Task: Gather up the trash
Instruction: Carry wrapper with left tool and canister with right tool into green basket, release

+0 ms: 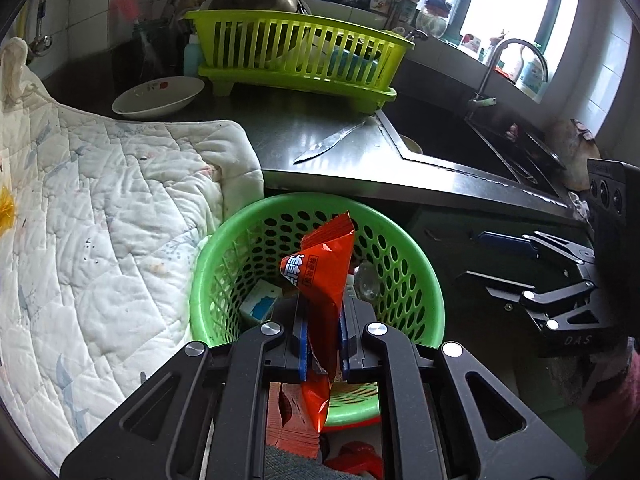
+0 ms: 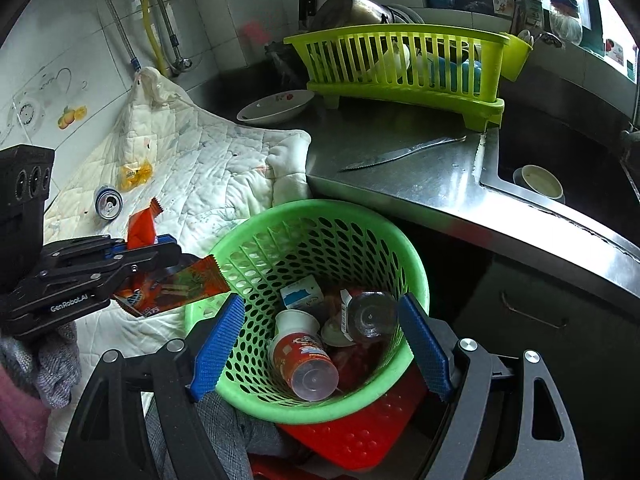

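My left gripper (image 1: 323, 344) is shut on an orange-red snack wrapper (image 1: 326, 276) and holds it over the near rim of a green perforated basket (image 1: 424, 280). In the right wrist view the left gripper (image 2: 160, 246) and the wrapper (image 2: 176, 286) sit at the basket's (image 2: 256, 236) left rim. The basket holds a red yogurt bottle (image 2: 302, 358), a clear cup (image 2: 370, 316) and a small carton (image 2: 300, 296). My right gripper (image 2: 320, 344) is open and empty, its blue pads either side of the basket. A crushed can (image 2: 108, 202) and a yellow wrapper (image 2: 134, 176) lie on the white quilted cloth (image 2: 208, 176).
A knife (image 2: 400, 154) lies on the steel counter (image 2: 420, 184) beside the sink (image 2: 560, 160), which holds a bowl (image 2: 538, 180). A lime dish rack (image 2: 400, 64) and a white plate (image 2: 276, 106) stand at the back. A red stool (image 2: 360, 436) supports the basket.
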Available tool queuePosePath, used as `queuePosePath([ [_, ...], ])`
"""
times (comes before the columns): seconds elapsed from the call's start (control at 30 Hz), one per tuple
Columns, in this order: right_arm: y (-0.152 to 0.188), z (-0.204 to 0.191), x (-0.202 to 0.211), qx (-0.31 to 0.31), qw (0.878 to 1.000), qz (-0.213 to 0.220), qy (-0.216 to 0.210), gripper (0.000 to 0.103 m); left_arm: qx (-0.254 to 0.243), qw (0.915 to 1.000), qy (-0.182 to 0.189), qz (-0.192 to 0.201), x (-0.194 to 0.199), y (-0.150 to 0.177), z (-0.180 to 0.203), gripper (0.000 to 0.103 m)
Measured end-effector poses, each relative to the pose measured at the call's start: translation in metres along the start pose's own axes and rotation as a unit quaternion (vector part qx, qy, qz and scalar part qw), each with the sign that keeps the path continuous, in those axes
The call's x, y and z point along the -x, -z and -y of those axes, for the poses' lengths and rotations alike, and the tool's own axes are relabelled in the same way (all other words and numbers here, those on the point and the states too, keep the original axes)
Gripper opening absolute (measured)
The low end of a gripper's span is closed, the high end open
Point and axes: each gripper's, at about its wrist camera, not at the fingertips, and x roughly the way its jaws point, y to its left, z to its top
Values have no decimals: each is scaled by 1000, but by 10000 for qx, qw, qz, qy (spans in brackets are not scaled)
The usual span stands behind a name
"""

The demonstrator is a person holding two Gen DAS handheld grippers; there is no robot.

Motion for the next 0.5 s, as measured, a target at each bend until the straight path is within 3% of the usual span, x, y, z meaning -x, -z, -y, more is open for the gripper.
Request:
queuePosePath([
  [0.1, 2, 4, -2, -41, 10000, -21, -8, 76, 22, 10000, 70, -62, -10, -4, 2, 15],
  [0.17, 3, 7, -3, -83, 10000, -26, -10, 76, 66, 9999, 67, -77, -15, -5, 2, 28],
  [0.5, 7, 15, -3, -213, 9998, -30, -39, 76, 196, 9997, 177, -9, -12, -5, -1, 37],
])
